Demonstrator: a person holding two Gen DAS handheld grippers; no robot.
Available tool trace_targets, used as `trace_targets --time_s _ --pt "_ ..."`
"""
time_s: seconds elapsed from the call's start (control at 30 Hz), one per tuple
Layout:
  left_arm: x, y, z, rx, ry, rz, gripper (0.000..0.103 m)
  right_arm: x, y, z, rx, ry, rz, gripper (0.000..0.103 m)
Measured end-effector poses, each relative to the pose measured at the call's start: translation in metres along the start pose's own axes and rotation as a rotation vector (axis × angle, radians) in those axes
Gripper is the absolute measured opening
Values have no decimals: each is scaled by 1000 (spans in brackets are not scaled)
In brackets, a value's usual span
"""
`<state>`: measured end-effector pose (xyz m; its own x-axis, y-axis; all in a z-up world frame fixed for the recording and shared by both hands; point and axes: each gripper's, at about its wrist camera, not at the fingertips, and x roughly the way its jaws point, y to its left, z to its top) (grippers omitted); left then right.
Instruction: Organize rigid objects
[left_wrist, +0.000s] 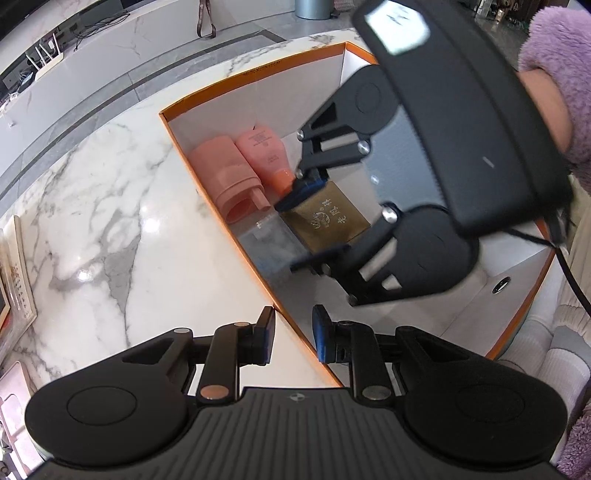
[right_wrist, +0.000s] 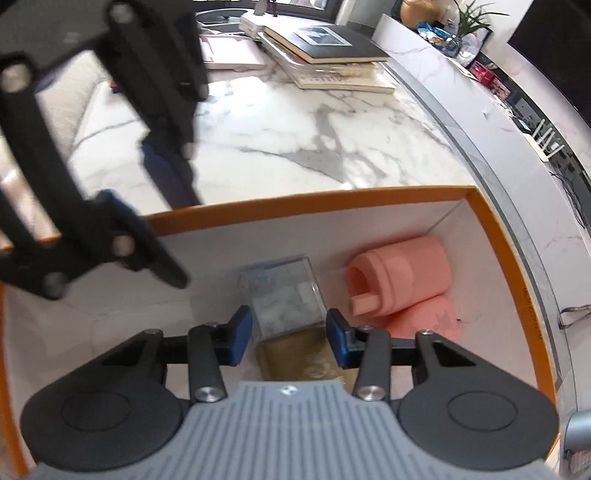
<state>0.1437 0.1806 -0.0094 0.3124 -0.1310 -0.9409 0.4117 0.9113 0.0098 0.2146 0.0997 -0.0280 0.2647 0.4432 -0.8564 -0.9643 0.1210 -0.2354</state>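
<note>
The flat gold rectangular box (right_wrist: 306, 356) lies on the floor of the orange-rimmed white carton (right_wrist: 314, 201), between the right gripper (right_wrist: 290, 338)'s spread fingers, untouched. The left gripper (left_wrist: 293, 338) hovers half-open, empty, over the rim. Only the left wrist view shows the pink tube's orange cap (left_wrist: 282, 181).

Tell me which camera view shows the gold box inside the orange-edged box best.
The left wrist view shows it best: the gold box lies face up there, its printed characters and emblem visible. In the right wrist view only a blurred gold patch appears between the right claw's pads, mostly cut off by the claw body.
</note>
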Motion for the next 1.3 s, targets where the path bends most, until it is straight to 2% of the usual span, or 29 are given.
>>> trace_targets --time_s 0.13,0.3,0.47,0.53,0.6,0.63,0.67,0.73,0.87,1.0,1.13,1.3 --pt "1 1 0 -22 -4 4 24 12 -11 1 40 -5 -1 43" --pt "0 1 -3 -34 -16 -1 24 -4 -12 -3 46 -32 23 44" --pt "-4 0 -7 -36 -23 2 24 -17 -14 -28 67 50 -9 60" --pt "-4 -1 -7 -36 -21 4 24 -18 -18 -38 136 81 19 60" --pt "-5 0 -8 -33 -19 7 24 -15 -20 -46 198 102 45 60" --pt "-5 -1 -8 -32 -17 10 24 -13 -20 -47 209 108 44 56" --pt "-5 -3 -8 -32 -16 13 24 -10 -19 -49 212 109 37 47" --pt "-5 -3 -8 -32 -16 15 24 -5 -18 -49 218 109 24 40" --pt "-4 -6 -5 -36 -18 22 24 -1 -21 -48 247 105 46 40" --pt "-9 -5 -6 -45 -33 35 24 -5 -15 -50 247 107 22 39" --pt "-34 -14 -8 -32 -104 82 24 -32 -13 -52 268 56 11 39" --pt "-75 -47 -12 27 -224 93 24 -104 -12 -68 327 -82 -86 44"
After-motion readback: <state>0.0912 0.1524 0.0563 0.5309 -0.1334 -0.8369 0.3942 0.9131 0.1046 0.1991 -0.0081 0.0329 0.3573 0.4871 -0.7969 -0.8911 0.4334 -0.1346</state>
